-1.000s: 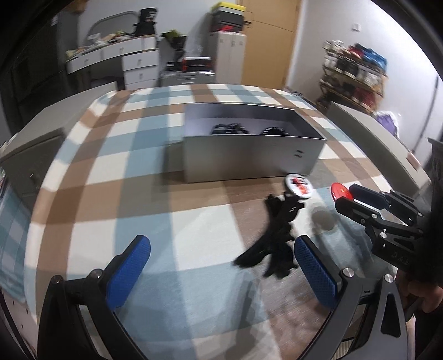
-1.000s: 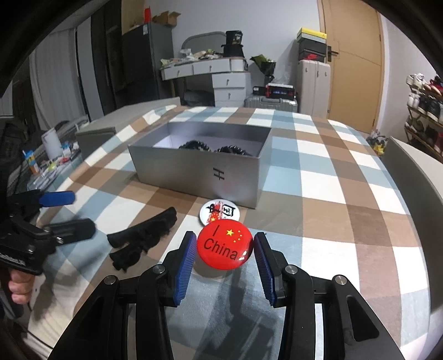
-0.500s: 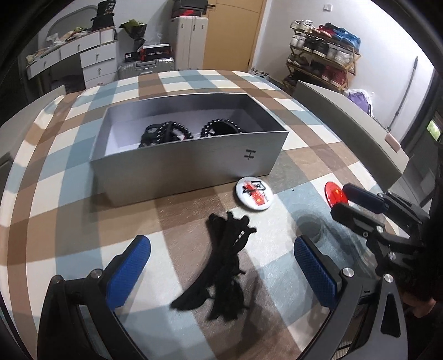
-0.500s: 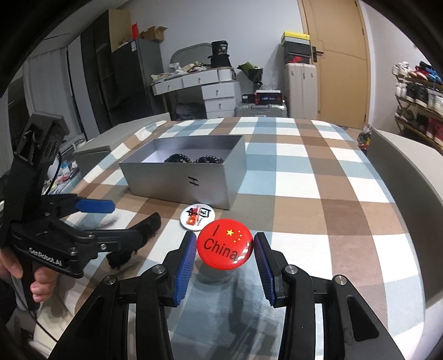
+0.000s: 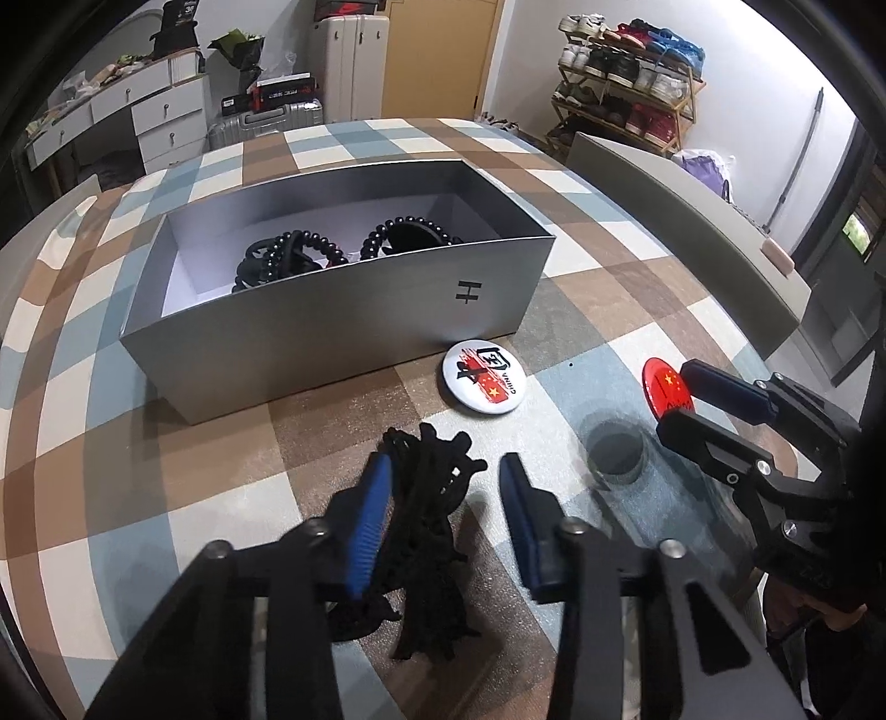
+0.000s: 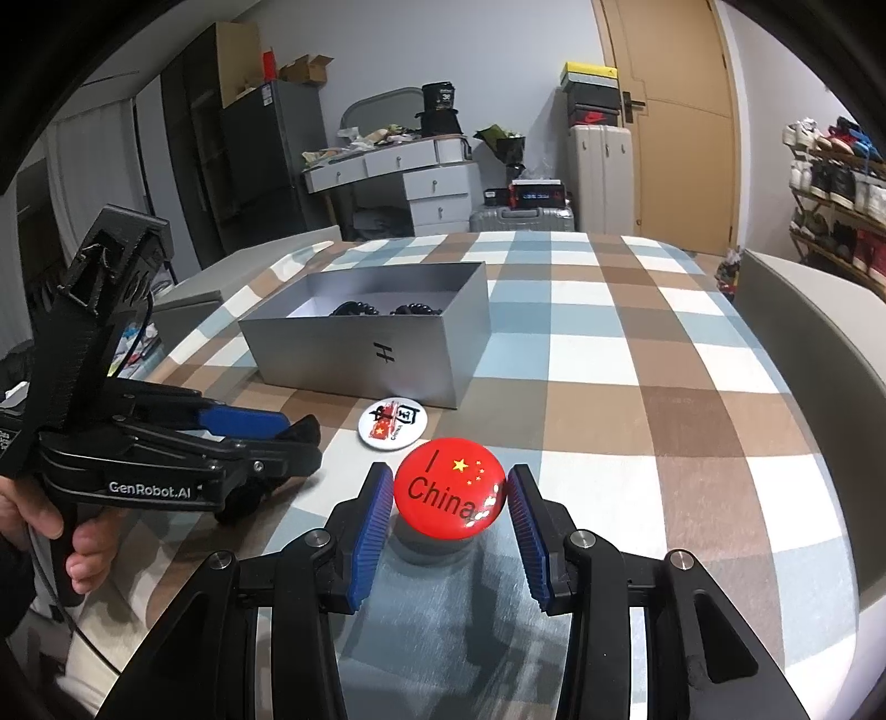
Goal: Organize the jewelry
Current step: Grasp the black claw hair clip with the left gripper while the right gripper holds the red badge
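A grey open box [image 5: 332,310] holds black bead bracelets [image 5: 293,255]; it also shows in the right wrist view [image 6: 354,343]. A black hair clip [image 5: 426,498] lies on the checked tablecloth. My left gripper [image 5: 443,498] is partly closed around it; the left finger touches it and the right finger stands apart. My right gripper [image 6: 449,498] is shut on a red "I China" badge [image 6: 449,487] and holds it above the table; the badge shows in the left wrist view [image 5: 662,387]. A white badge [image 5: 483,375] lies by the box front, also in the right wrist view [image 6: 392,423].
Grey chair backs [image 6: 803,332] stand at the table's right side and one [image 6: 188,293] at its left. A shoe rack [image 5: 626,44], suitcases and a drawer desk [image 6: 410,166] stand behind the table.
My left gripper has moved down over the black hair clip and its fingers have narrowed around it. My right gripper still holds the red badge, lifted a bit higher.
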Action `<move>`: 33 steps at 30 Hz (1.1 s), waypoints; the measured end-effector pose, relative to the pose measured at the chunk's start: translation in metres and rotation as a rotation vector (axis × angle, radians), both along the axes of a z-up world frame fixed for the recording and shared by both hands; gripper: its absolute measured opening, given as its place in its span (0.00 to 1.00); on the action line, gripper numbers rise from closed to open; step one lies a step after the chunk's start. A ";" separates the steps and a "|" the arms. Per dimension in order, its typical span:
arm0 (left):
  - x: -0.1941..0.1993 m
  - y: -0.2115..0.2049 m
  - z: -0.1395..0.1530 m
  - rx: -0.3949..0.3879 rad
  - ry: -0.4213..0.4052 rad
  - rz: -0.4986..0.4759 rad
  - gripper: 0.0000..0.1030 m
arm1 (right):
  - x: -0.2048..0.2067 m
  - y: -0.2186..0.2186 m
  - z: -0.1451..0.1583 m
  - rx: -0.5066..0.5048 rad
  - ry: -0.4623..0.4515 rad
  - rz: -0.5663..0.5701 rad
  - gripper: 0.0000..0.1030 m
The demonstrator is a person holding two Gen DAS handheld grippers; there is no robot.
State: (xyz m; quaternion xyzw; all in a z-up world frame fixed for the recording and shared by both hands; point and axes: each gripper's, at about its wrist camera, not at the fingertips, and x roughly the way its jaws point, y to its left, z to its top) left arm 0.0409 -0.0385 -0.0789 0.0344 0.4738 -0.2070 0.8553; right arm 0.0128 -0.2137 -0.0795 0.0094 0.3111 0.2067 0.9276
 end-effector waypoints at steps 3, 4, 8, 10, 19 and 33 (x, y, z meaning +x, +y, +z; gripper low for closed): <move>-0.003 -0.002 0.001 0.007 -0.004 -0.012 0.23 | -0.001 0.000 0.001 -0.003 -0.002 0.000 0.40; -0.003 -0.002 0.002 0.007 -0.006 -0.016 0.22 | 0.000 0.000 0.000 -0.003 -0.002 0.000 0.40; -0.005 0.000 0.006 0.005 -0.019 -0.012 0.18 | -0.002 0.002 0.002 -0.011 -0.008 0.002 0.40; -0.007 0.002 0.010 0.000 -0.028 -0.008 0.18 | -0.003 0.003 0.003 -0.012 -0.010 0.005 0.40; -0.012 0.012 0.024 -0.017 -0.081 0.011 0.18 | -0.008 0.007 0.013 -0.012 -0.022 0.010 0.40; -0.020 0.037 0.053 -0.091 -0.157 0.072 0.18 | -0.011 0.023 0.032 0.029 -0.030 0.059 0.40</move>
